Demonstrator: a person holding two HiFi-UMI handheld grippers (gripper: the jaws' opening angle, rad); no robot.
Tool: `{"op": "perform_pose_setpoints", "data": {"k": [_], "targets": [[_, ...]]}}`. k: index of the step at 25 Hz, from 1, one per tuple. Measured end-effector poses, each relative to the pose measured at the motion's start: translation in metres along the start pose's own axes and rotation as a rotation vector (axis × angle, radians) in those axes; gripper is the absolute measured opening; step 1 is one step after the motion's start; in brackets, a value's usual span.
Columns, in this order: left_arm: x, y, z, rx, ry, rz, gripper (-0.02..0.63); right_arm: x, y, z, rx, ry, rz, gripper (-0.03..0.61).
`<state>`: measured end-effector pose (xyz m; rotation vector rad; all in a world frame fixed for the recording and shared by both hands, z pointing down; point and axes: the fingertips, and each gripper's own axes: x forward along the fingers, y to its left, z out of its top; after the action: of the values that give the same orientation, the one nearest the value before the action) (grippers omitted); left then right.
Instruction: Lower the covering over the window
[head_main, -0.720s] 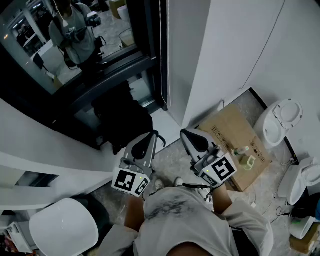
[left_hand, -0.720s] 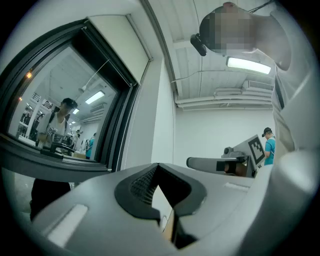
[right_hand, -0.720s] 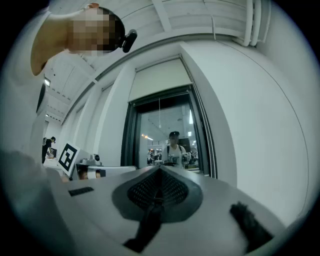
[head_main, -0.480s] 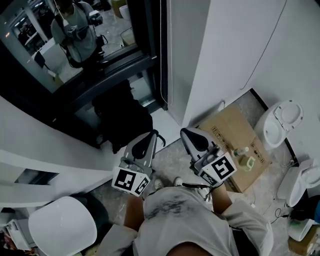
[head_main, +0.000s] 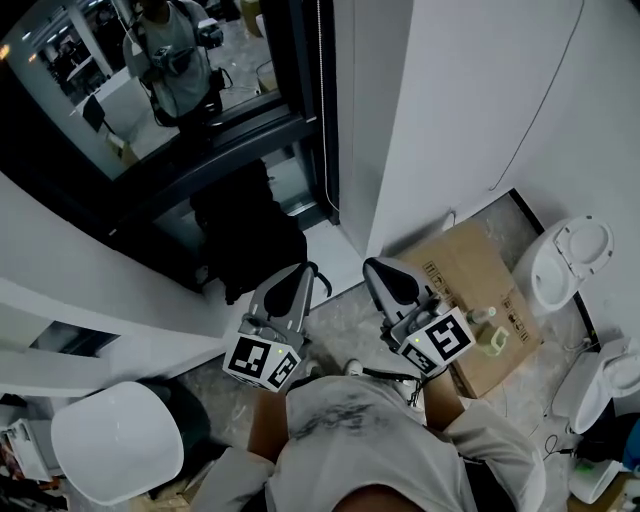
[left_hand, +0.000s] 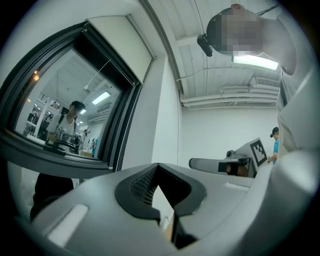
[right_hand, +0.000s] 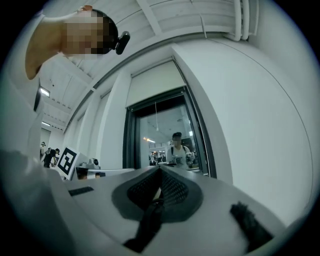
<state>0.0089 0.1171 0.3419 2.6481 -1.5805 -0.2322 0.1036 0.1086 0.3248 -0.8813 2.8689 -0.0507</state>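
Observation:
The window (head_main: 150, 110) has a dark frame, and a person shows in its glass. Its pale covering (right_hand: 155, 82) is rolled most of the way up and covers only the top of the pane; it shows as a pale band (left_hand: 120, 40) in the left gripper view too. A thin cord (head_main: 321, 90) hangs along the frame's right side. My left gripper (head_main: 299, 275) and right gripper (head_main: 380, 268) are side by side at waist height, both pointing at the wall beside the window, well short of the cord. The jaws of each are shut with nothing between them.
A black bag (head_main: 245, 240) lies under the window. A cardboard box (head_main: 470, 290) with a bottle and a green cup stands on the floor at right. There is a white chair (head_main: 115, 440) at lower left and white seats (head_main: 570, 260) at right. A white wall panel (head_main: 450, 100) is next to the window.
The head view has shifted a little, so the window and floor things sit slightly lower and to the right. Both grippers stay shut in about the same place.

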Motion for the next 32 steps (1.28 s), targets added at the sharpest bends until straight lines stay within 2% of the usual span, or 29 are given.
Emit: {"op": "perform_pose_setpoints", "data": {"k": [11, 32], "targets": [[0.009, 0.013, -0.004, 0.009, 0.011, 0.019, 0.003, 0.019, -0.008, -0.005, 0.010, 0.005, 0.039, 0.015], [0.040, 0.122, 0.006, 0.005, 0.004, -0.056, 0.003, 0.135, -0.023, -0.018, -0.023, 0.039, -0.022, 0.015]]}}
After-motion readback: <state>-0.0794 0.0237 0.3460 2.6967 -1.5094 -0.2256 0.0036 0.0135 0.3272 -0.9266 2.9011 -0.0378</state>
